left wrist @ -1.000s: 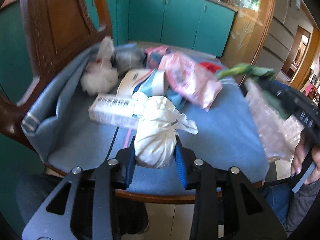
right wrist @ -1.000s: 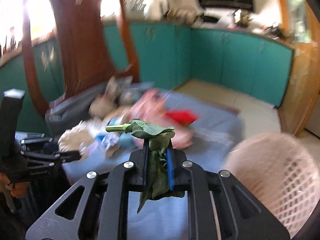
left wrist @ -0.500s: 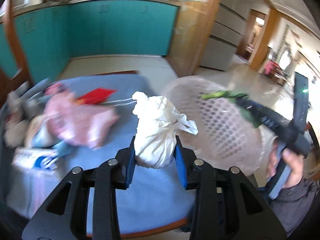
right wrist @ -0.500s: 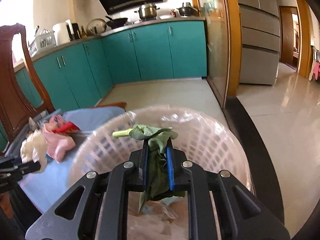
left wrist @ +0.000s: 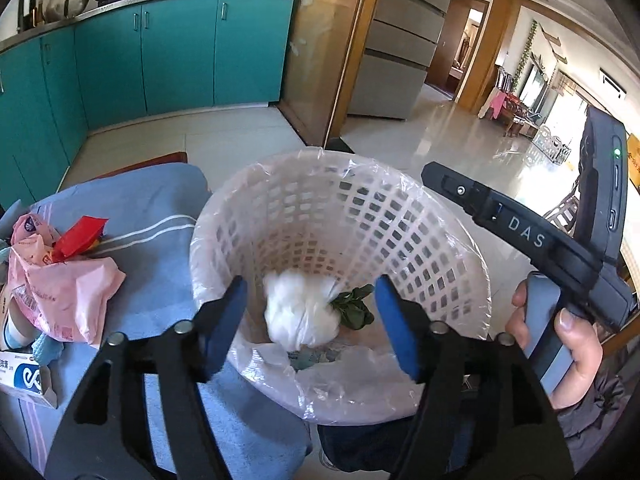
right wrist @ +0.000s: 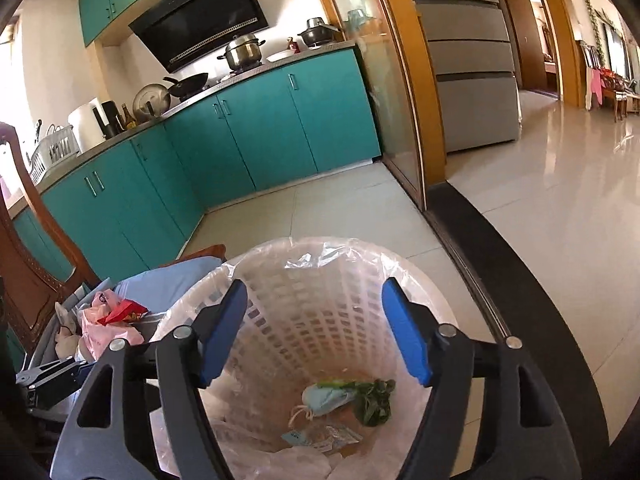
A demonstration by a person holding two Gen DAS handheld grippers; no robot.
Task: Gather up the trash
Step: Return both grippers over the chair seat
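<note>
A white lattice bin (left wrist: 400, 224) lined with clear plastic stands by the blue-covered chair seat. My left gripper (left wrist: 310, 326) hangs open over the bin's near rim; the white tied bag (left wrist: 300, 312), blurred, is loose inside the bin beside the green leaf (left wrist: 354, 310). My right gripper (right wrist: 314, 334) is open above the same bin (right wrist: 304, 280), empty. The leaf (right wrist: 374, 400) lies at the bottom next to a pale blue wad (right wrist: 326, 396) and small wrappers. The right gripper's body (left wrist: 520, 232) shows at the right of the left wrist view.
On the blue cloth (left wrist: 152, 208) left of the bin lie a pink plastic bag (left wrist: 60, 284), a red wrapper (left wrist: 80, 236) and a white-blue box (left wrist: 24, 380). Teal cabinets (right wrist: 240, 128) stand behind. A wooden chair back (right wrist: 24, 248) rises at left.
Both grippers swung right from the chair seat to over the bin and opened. The white bag and the green leaf left the jaws and are now inside the bin.
</note>
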